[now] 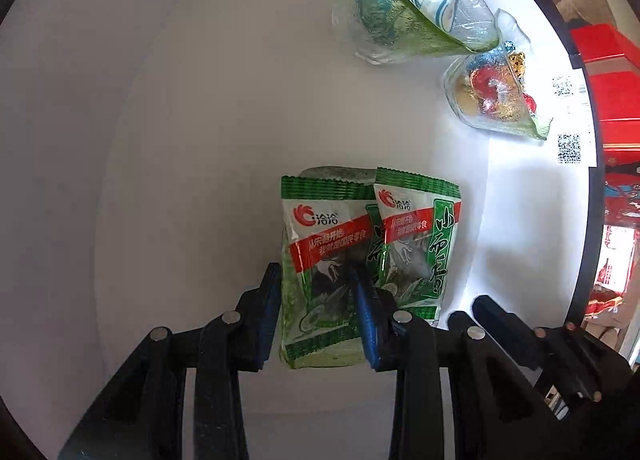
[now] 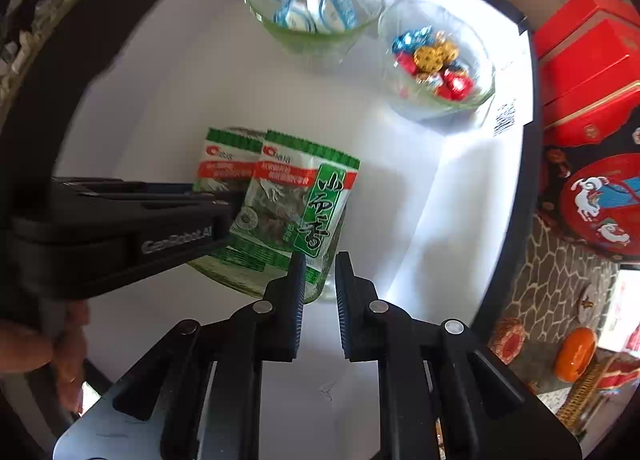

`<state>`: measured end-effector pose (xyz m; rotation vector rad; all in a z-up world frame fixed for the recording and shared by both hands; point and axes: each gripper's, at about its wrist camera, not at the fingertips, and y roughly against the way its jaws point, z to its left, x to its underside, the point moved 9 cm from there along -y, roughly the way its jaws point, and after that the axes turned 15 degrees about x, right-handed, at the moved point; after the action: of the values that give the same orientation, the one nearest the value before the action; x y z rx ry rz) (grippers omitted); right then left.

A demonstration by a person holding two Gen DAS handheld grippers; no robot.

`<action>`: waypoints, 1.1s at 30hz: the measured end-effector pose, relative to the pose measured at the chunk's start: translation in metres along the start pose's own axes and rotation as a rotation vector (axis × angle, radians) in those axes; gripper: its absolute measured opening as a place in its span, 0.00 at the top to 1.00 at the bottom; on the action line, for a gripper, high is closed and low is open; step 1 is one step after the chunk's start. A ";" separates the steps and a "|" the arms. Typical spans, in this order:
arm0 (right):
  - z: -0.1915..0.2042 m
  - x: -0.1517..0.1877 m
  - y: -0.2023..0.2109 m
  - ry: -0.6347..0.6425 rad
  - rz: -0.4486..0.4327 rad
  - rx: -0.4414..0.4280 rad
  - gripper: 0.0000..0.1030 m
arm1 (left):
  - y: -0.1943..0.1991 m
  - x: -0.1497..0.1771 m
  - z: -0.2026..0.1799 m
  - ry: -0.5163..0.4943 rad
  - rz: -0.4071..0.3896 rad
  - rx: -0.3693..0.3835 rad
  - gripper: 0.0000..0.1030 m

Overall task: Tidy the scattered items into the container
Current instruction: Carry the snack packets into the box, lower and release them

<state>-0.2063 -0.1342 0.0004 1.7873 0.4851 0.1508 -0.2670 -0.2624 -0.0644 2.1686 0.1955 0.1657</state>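
Snack packet (image 1: 320,272) sits clamped in left tongs (image 1: 320,296), lowered over its bowl; right tongs (image 2: 320,292) beside it: narrow, empty.

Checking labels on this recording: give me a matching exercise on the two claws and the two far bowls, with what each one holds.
Things (bowls as placed in the right wrist view):
1. left claw
2. right claw
3. left-hand bowl
4. right-hand bowl

States:
A. foil-wrapped sweets, red, gold and blue
B. holds nothing
C. blue-and-white wrapped sweets
D. grips a green snack packet

Pairs: 1-D, 2-B, 3-C, 4-A
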 end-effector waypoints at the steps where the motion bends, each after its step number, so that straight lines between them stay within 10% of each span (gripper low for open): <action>1: -0.010 -0.002 0.010 -0.013 -0.031 0.006 0.85 | -0.002 0.000 -0.001 0.007 0.005 -0.006 0.67; 8: -0.061 -0.020 0.069 -0.139 -0.228 -0.061 0.83 | -0.021 0.000 -0.023 0.030 0.007 -0.022 0.66; 21: -0.085 -0.009 0.037 -0.158 -0.245 -0.152 0.81 | -0.053 -0.025 -0.060 0.091 -0.171 -0.022 0.64; 29: -0.051 -0.005 0.045 -0.049 -0.244 -0.200 0.80 | -0.033 -0.013 -0.046 0.068 -0.141 -0.011 0.64; 33: 0.007 0.000 0.029 0.106 -0.088 -0.250 0.80 | 0.009 -0.009 -0.031 0.055 -0.196 -0.001 0.64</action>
<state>-0.1964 -0.1461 0.0259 1.5164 0.5932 0.2352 -0.2811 -0.2441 -0.0397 2.1304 0.4374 0.1138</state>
